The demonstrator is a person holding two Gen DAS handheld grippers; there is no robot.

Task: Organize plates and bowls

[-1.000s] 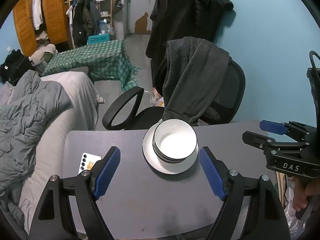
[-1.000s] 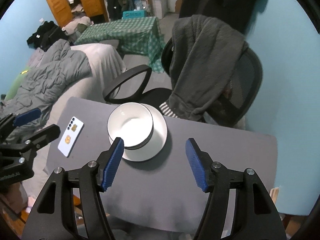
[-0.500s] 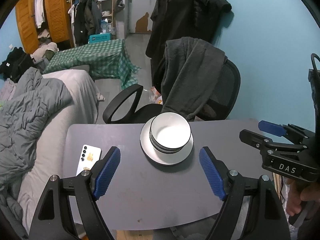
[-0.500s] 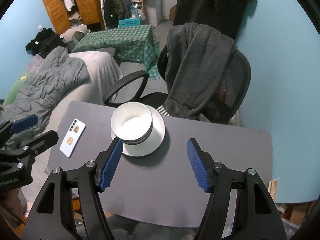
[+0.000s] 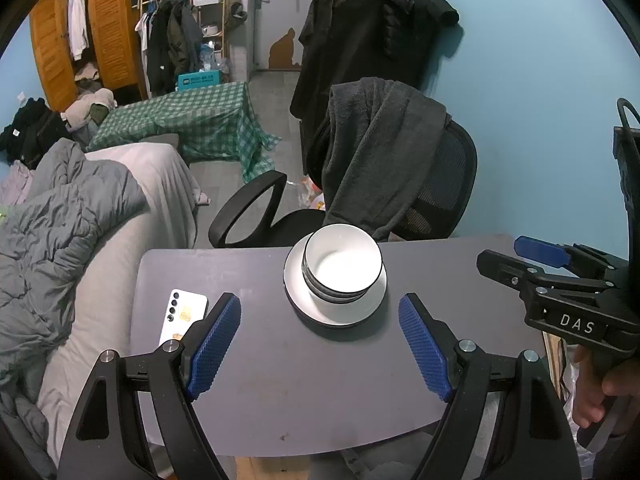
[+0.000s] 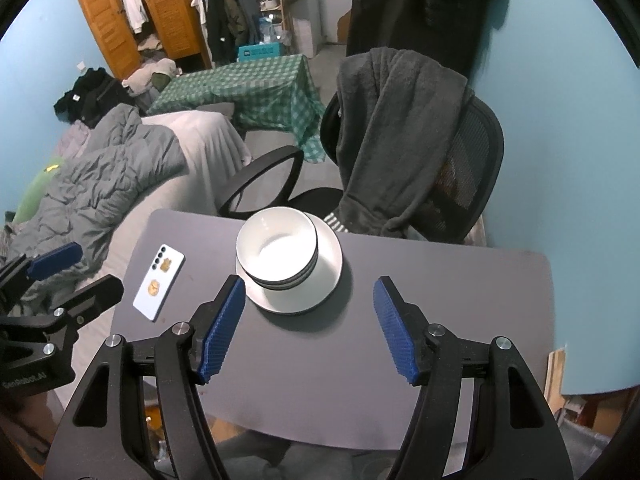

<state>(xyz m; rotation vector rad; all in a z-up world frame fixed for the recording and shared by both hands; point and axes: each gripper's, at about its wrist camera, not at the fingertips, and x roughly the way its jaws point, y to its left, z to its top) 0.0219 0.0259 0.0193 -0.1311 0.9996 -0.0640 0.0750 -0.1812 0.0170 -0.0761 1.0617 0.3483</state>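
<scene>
Bowls (image 5: 341,266) sit nested on the plate (image 5: 370,304) at the table's (image 5: 304,376) far edge. Both the left gripper (image 5: 320,344) and the right gripper (image 6: 308,328) stand wide and empty, and have drawn back and up from the stack over the last second. Judged: stacking looks complete, hands retiring.

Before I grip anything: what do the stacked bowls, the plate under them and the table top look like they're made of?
Bowls: probably glazed ceramic, glossy white with dark rims; the inside shines.
Plate: likely the same glazed ceramic, white and smooth, though melamine can't be ruled out.
Table top: a matte grey surface, perhaps laminate or painted board, with dull reflections and small marks.
</scene>
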